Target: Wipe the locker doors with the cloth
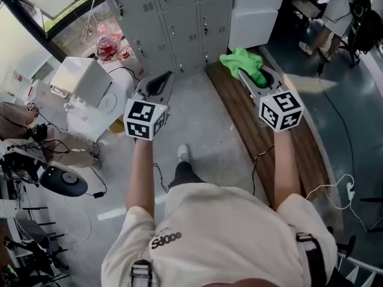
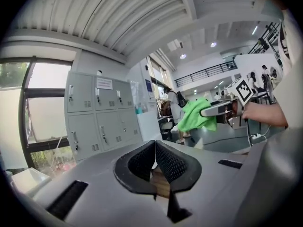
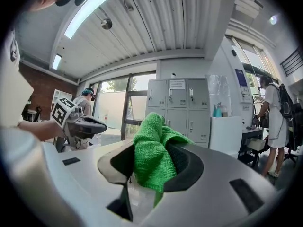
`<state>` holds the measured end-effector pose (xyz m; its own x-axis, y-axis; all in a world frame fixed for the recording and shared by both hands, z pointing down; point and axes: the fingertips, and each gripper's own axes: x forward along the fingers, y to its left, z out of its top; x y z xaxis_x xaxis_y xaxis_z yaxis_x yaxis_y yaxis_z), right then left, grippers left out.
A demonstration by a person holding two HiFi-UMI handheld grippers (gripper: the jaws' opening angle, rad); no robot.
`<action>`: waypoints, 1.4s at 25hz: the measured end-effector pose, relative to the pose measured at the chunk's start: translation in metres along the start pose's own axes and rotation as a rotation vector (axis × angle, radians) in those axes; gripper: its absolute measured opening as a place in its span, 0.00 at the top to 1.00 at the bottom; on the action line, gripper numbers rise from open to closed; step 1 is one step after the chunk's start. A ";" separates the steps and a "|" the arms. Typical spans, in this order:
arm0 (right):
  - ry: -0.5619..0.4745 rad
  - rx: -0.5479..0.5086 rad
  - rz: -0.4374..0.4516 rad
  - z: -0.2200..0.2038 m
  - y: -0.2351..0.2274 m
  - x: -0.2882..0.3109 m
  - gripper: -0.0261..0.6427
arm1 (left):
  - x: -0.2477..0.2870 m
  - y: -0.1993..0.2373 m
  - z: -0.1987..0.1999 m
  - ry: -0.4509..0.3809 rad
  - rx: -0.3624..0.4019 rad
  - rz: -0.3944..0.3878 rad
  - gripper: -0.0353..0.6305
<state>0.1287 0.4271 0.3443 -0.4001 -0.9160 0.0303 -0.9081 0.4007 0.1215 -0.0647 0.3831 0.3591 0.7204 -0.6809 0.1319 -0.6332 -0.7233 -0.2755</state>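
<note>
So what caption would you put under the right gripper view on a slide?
Right gripper clamped on a green cloth, facing the grey lockers not yet reached.

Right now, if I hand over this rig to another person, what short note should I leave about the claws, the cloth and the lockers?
Left claw: shut, empty.
Right claw: shut on the green cloth.
Lockers: ahead of both claws, doors closed; the cloth is not touching them.
Done: the cloth is in hand.
Left: step closer and wipe the doors.
</note>
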 end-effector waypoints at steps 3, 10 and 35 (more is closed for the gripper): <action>0.001 0.001 -0.005 -0.004 -0.014 0.030 0.76 | 0.022 0.023 -0.007 -0.009 -0.002 0.005 0.92; -0.020 0.004 -0.029 0.002 -0.063 0.155 0.76 | 0.115 0.132 -0.026 -0.020 0.008 0.002 0.92; -0.036 0.075 -0.111 0.034 -0.184 0.469 0.76 | 0.337 0.384 -0.060 0.005 -0.028 -0.119 0.92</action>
<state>0.1042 -0.0759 0.3021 -0.3000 -0.9538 -0.0145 -0.9531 0.2991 0.0472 -0.0822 -0.1315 0.3547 0.7897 -0.5903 0.1673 -0.5506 -0.8021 -0.2312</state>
